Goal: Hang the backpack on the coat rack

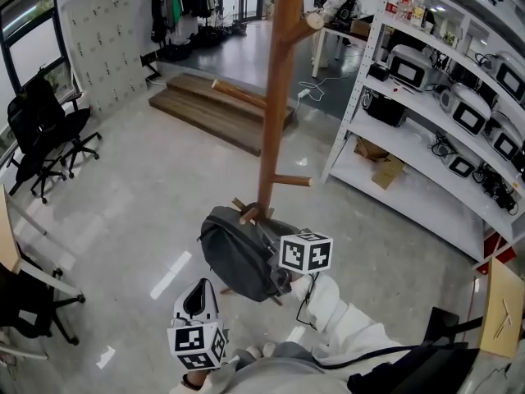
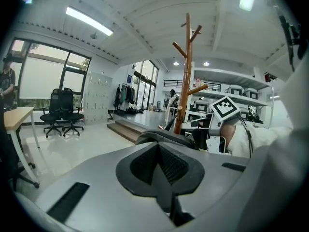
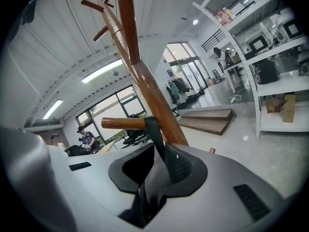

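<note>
Right fingers [image 3: 182, 164] grip slumped grey backpack's [image 1: 238, 257] strap [image 3: 155, 138], seemingly over peg [image 3: 123, 123]; left fingers [image 2: 170, 166] closed

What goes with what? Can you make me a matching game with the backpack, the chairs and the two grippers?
1 backpack
2 office chairs
3 left gripper
4 right gripper

A black, near the windows
B jaws together, empty
C strap between its jaws
D dark grey, against the coat rack

Pairs: 1-D, 2-A, 3-B, 4-C
</note>
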`<action>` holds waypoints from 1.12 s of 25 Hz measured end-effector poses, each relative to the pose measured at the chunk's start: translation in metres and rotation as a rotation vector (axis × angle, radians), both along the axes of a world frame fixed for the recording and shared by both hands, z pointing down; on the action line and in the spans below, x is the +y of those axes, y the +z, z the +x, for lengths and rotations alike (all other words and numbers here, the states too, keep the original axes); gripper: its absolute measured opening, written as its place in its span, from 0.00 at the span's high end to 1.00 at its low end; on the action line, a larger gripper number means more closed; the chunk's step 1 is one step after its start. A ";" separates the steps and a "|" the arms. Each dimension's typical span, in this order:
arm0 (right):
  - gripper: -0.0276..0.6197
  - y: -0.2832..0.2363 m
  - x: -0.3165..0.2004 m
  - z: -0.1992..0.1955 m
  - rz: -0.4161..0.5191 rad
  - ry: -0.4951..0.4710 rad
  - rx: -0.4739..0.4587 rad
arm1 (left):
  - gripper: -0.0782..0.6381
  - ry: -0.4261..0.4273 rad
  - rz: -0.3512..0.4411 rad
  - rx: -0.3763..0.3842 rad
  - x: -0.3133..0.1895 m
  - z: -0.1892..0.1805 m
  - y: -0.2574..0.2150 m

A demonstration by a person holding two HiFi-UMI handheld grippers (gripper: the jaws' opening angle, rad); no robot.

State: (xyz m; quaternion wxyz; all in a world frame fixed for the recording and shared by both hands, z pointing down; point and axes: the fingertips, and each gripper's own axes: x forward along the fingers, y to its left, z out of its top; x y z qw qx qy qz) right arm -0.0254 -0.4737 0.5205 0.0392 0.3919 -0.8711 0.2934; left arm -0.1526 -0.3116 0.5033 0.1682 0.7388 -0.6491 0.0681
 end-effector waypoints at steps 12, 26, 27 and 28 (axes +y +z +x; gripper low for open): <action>0.72 0.012 0.011 0.003 0.038 0.028 0.139 | 0.89 -0.018 -0.003 0.013 0.014 -0.011 0.004; 0.72 -0.013 0.059 0.043 0.075 0.204 -0.042 | 0.89 0.055 -0.022 0.024 0.022 0.024 0.011; 0.72 -0.010 0.066 0.042 0.065 0.198 -0.044 | 0.89 0.062 -0.022 0.023 0.022 0.028 0.011; 0.72 -0.007 0.073 0.041 0.053 0.187 -0.046 | 0.89 0.069 -0.021 0.023 0.021 0.033 0.011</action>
